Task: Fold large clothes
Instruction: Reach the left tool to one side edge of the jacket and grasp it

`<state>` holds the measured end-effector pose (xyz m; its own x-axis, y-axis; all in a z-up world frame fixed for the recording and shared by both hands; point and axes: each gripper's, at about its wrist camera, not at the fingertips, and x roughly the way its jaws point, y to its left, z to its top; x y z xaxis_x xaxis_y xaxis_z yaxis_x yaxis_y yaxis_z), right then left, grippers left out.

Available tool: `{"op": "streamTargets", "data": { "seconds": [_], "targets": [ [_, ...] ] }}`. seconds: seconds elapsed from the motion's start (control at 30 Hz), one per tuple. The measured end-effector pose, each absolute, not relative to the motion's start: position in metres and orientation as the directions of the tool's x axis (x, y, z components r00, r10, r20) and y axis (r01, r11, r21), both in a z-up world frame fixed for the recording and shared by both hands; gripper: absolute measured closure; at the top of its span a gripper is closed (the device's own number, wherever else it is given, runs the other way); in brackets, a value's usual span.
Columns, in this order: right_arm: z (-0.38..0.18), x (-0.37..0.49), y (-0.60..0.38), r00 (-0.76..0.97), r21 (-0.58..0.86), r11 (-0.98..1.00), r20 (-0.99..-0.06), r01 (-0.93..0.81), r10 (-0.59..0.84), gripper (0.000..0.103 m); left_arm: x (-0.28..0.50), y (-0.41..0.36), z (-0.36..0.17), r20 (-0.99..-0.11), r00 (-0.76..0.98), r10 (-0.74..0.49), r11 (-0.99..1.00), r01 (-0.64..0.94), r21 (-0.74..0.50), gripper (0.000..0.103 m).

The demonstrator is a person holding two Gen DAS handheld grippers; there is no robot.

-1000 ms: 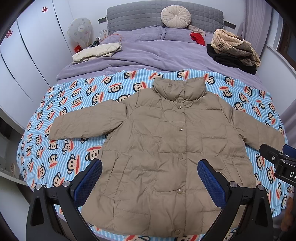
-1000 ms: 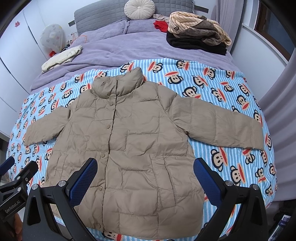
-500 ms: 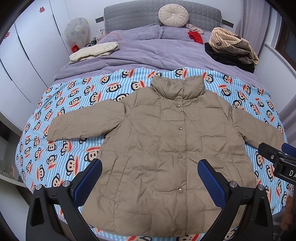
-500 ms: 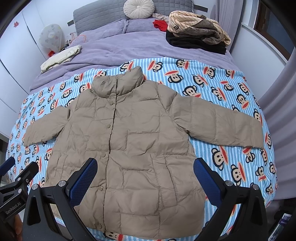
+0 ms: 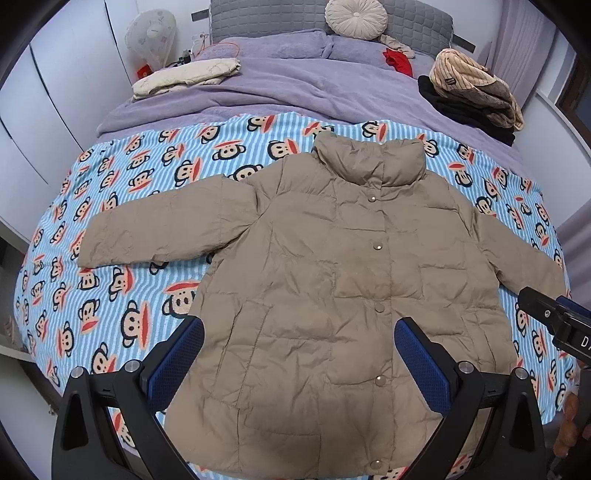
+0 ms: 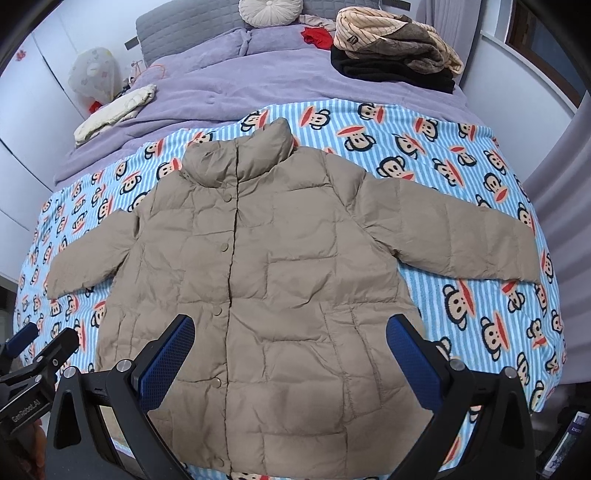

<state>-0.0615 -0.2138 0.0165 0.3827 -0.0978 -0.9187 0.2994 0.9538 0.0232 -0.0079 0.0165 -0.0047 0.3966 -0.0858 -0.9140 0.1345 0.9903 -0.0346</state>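
Note:
A tan puffer jacket (image 5: 332, 280) lies flat and face up on the blue monkey-print blanket (image 5: 122, 295), snapped shut, collar away from me, both sleeves spread out sideways. It also shows in the right wrist view (image 6: 280, 280). My left gripper (image 5: 299, 358) is open and empty, held above the jacket's lower left part. My right gripper (image 6: 290, 356) is open and empty, held above the jacket's lower right part. Each gripper shows at the edge of the other's view.
The blanket covers the near half of a bed with purple bedding (image 5: 280, 85). A pile of folded clothes (image 5: 476, 88) sits at the back right, a cream garment (image 5: 184, 75) at the back left, a round cushion (image 5: 356, 16) by the headboard. White wardrobes (image 5: 55, 110) stand left.
Both grippers have moved slightly forward and lower toward the jacket. The jacket has not moved and both grippers stay open.

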Motion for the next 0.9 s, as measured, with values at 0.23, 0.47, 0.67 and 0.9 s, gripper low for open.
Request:
{"op": "streamTargets", "data": {
  "seconds": [0.23, 0.47, 0.67, 0.9],
  "targets": [
    [-0.013, -0.037, -0.179, 0.333, 0.024, 0.955, -0.94, 0.296, -0.08, 0.0, 0.028, 0.068, -0.033, -0.92, 0.366, -0.14, 0.987, 0.13, -0.098, 0.0],
    [-0.049, -0.003, -0.124, 0.251, 0.034, 0.956, -0.967, 0.291, -0.042, 0.0, 0.082, 0.165, -0.091, -0.903, 0.375, -0.209, 0.973, -0.013, -0.23, 0.0],
    [-0.081, 0.026, -0.071, 0.219, 0.066, 0.969, -0.976, 0.238, 0.013, 0.0, 0.126, 0.266, -0.165, -0.867, 0.394, -0.304, 0.891, -0.205, -0.406, 0.0],
    [-0.107, 0.057, -0.03, 0.203, 0.065, 0.986, -0.979, 0.154, 0.033, 0.0, 0.163, 0.336, -0.241, -0.832, 0.398, -0.386, 0.759, -0.376, -0.532, 0.0]
  ]
}}
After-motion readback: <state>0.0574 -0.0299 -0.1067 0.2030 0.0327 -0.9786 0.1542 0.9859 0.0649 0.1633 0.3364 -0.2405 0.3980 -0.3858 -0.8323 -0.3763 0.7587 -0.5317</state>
